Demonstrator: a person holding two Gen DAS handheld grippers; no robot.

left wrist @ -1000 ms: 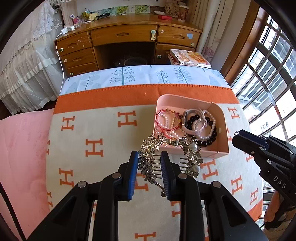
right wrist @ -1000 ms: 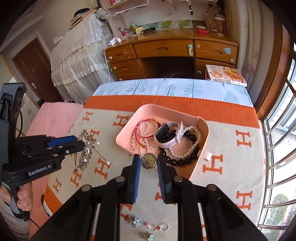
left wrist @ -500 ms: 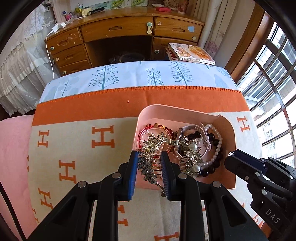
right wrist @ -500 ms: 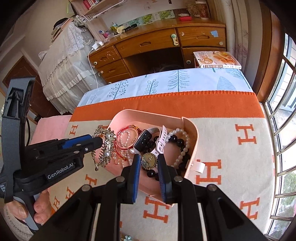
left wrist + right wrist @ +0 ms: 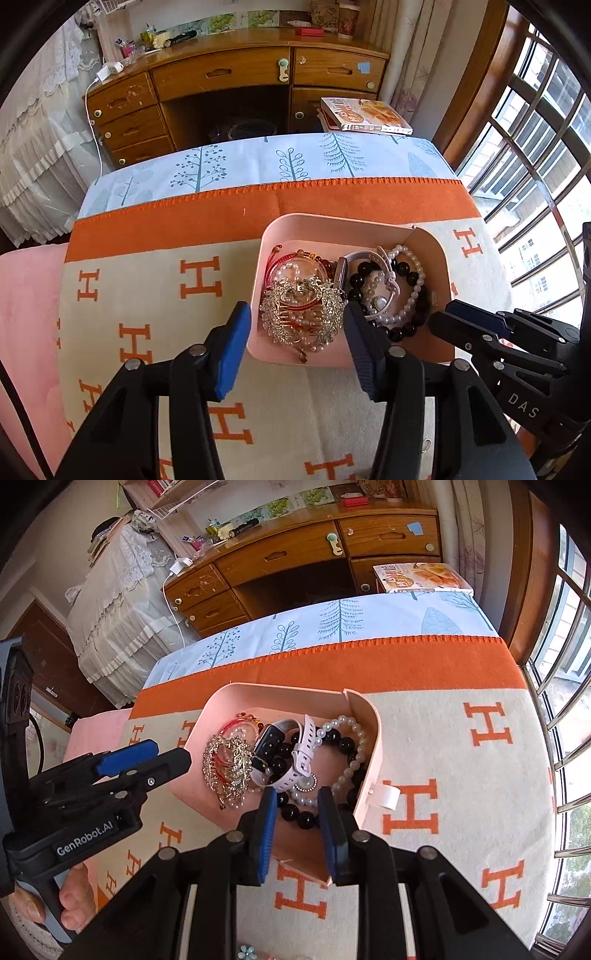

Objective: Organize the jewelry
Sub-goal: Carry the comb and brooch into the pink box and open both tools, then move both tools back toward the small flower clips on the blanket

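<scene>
A pink tray (image 5: 332,223) (image 5: 258,694) on the orange-and-cream H blanket holds the jewelry. A gold leaf hair comb (image 5: 303,314) (image 5: 229,768) lies at its near left, on red bracelets (image 5: 291,258). A white watch (image 5: 295,753), black beads (image 5: 299,818) and a pearl string (image 5: 351,760) fill the right side. My left gripper (image 5: 297,354) is open and empty, its jaws either side of the comb at the near rim. My right gripper (image 5: 295,823) is open and empty, over the near right of the tray above a small round pendant (image 5: 304,781).
A wooden desk (image 5: 229,74) and a book (image 5: 365,114) stand behind the blue leaf-print sheet (image 5: 258,162). Window bars (image 5: 569,701) run along the right. A small blue flower piece (image 5: 245,952) lies on the blanket at the near edge of the right wrist view.
My left gripper has opened and let the gold hair comb down into the tray. My right gripper has opened a little and its round pendant now lies in the tray. Both moved forward.
</scene>
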